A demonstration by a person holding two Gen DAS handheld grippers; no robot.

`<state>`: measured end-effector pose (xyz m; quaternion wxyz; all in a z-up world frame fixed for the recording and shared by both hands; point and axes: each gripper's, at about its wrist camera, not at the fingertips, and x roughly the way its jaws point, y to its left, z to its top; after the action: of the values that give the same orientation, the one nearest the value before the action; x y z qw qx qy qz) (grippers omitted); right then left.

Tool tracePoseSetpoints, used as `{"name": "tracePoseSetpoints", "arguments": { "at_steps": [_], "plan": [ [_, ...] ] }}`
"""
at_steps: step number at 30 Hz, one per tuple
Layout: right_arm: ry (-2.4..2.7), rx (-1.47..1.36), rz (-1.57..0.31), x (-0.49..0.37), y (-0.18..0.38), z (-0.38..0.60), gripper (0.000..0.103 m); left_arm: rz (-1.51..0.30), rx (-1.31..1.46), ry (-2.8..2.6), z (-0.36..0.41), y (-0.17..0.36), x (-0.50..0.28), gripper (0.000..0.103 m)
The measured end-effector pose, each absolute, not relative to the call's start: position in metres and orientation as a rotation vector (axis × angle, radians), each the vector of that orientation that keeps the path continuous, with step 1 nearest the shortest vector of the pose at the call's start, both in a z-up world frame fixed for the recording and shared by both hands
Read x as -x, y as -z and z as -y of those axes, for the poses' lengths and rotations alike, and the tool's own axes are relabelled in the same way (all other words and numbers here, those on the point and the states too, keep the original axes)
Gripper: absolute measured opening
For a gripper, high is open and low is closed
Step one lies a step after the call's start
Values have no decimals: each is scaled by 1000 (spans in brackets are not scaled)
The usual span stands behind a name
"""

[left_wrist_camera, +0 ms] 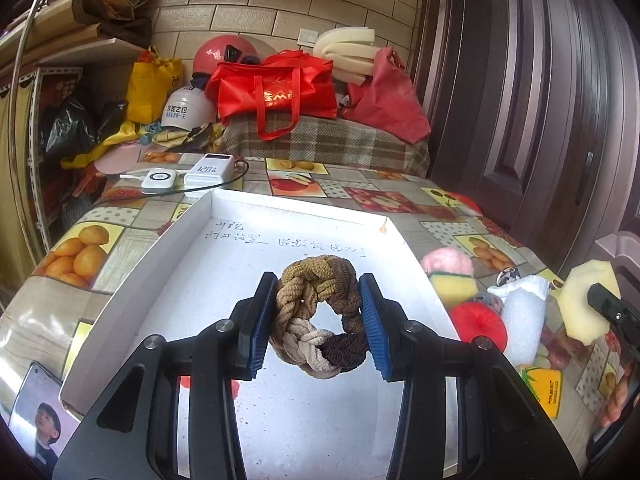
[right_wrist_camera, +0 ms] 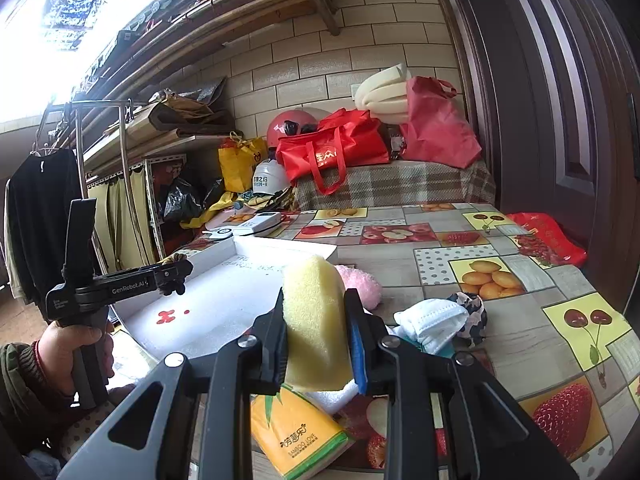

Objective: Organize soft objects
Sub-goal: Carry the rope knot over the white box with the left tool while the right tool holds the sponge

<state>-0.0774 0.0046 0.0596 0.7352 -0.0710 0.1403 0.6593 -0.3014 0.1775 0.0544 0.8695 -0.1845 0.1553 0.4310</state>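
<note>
Left wrist view, far left: a phone (left_wrist_camera: 38, 412) lies at the table edge on the fruit-print tablecloth (left_wrist_camera: 120, 240). Behind it, a white power bank (left_wrist_camera: 210, 172) and a small white device (left_wrist_camera: 160, 180) sit just beyond the white tray (left_wrist_camera: 132, 292). Handwriting runs across the tray floor.

Centre: the left gripper (left_wrist_camera: 320, 316) is clamped on a braided hair tie (left_wrist_camera: 320, 312), brown, tan and cream, both blue pads pressing its sides. The tie is held above the tray floor, clear of it as far as the view allows.

Right of the tray, on the cloth: a pink plush piece (left_wrist_camera: 448, 260), a yellow sponge block (left_wrist_camera: 454, 288), a red round pad (left_wrist_camera: 480, 324), a white foam roll (left_wrist_camera: 524, 320) and a yellow tissue pack (left_wrist_camera: 546, 388), lying close together.

Right wrist view: a hand (right_wrist_camera: 72, 344) grips the left tool's handle at the left edge. The right gripper (right_wrist_camera: 316, 328) is closed tight on a yellow sponge (right_wrist_camera: 312, 320), held upright just right of the tray (right_wrist_camera: 224, 308). Beneath it lies the tissue pack (right_wrist_camera: 296, 432); to the right, a white face mask (right_wrist_camera: 432, 324) touches a black-and-white patterned item (right_wrist_camera: 476, 312), its nature unclear
</note>
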Motion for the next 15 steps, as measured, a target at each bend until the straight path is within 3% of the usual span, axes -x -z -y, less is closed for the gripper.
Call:
{"name": "tracePoseSetpoints", "arguments": {
  "at_steps": [15],
  "plan": [
    [-1448,151,-307,77,-59,-6,26,-345,347,-913,-173,-55,295,41]
  ]
}}
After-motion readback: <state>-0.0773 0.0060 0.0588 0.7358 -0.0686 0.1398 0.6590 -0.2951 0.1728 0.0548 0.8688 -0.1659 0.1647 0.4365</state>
